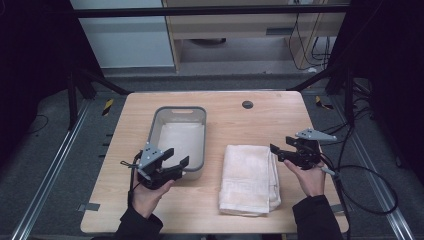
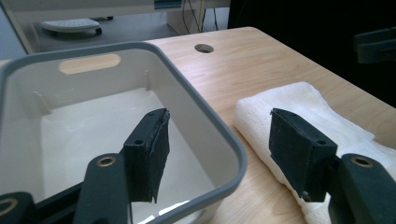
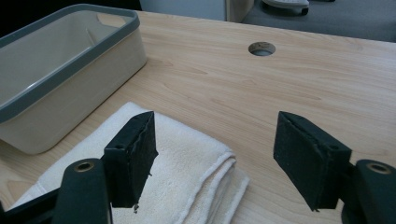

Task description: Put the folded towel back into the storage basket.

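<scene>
Towel (image 1: 250,179) folded beside bin (image 1: 201,140), left tool (image 1: 173,159) and right tool (image 1: 276,152) released, table edge near.

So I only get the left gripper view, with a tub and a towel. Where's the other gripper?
Observer: The right gripper hovers at the towel's right edge, jaws open, nothing between them.
Operator: Is the towel flat or folded?
Observer: Folded; the right gripper view shows stacked layers at its near edge.
Operator: And where does my gripper sit on the table?
Observer: From the high view, the left gripper is over the near right corner of the tub, jaws open, pointing toward the towel.
Operator: Anything inside the tub?
Observer: From above its whole floor looks bare.
</scene>
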{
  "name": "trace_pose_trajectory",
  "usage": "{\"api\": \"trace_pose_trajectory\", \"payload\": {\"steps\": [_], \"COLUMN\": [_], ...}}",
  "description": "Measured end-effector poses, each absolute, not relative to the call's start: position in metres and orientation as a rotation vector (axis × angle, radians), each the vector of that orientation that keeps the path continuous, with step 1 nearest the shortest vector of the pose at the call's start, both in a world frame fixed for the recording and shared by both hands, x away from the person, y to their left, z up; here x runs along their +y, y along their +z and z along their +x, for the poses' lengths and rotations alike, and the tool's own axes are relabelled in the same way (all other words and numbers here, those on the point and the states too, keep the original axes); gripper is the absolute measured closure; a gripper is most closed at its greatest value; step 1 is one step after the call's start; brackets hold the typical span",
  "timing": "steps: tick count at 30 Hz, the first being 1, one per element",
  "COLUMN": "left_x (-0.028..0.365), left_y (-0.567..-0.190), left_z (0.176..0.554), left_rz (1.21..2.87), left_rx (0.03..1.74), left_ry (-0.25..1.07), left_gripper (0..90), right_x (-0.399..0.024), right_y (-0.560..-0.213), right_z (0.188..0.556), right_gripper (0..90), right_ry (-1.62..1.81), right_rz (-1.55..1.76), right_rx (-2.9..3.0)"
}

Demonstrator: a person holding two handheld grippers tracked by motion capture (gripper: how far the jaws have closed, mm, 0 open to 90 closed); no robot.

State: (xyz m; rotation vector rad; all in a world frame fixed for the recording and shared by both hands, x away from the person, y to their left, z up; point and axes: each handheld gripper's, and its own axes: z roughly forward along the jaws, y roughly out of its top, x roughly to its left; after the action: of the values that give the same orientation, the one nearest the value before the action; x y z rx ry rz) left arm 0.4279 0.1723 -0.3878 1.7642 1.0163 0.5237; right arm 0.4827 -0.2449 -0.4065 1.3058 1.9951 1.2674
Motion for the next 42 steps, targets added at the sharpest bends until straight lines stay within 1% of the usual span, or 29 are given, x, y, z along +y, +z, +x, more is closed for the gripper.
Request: {"api": "trace_pose_trajectory", "payload": {"steps": [14, 32, 36, 42], "left_x": [0.133, 0.108, 0.101, 0.089], "left_y": [-0.403, -0.426, -0.431, -0.442], "left_z": [0.415, 0.405, 0.403, 0.401], "left_rz": [1.843, 1.949, 1.971, 2.013], "left_rx": [0.953, 0.909, 0.899, 0.889], "left_ry": [0.436, 0.393, 0.380, 0.362], "left_gripper": [38.5, 40.8, 41.1, 41.2], "right_x": [-0.235, -0.227, -0.232, -0.233], "right_y": [-0.415, -0.425, -0.430, -0.436], "right_z": [0.485, 0.488, 0.489, 0.492], "right_gripper": [29.7, 27.4, 27.0, 25.2], "right_ry": [1.253, 1.182, 1.236, 1.185], "right_rz": [1.294, 1.287, 1.326, 1.342], "right_rx": [2.041, 2.081, 2.063, 2.078]}}
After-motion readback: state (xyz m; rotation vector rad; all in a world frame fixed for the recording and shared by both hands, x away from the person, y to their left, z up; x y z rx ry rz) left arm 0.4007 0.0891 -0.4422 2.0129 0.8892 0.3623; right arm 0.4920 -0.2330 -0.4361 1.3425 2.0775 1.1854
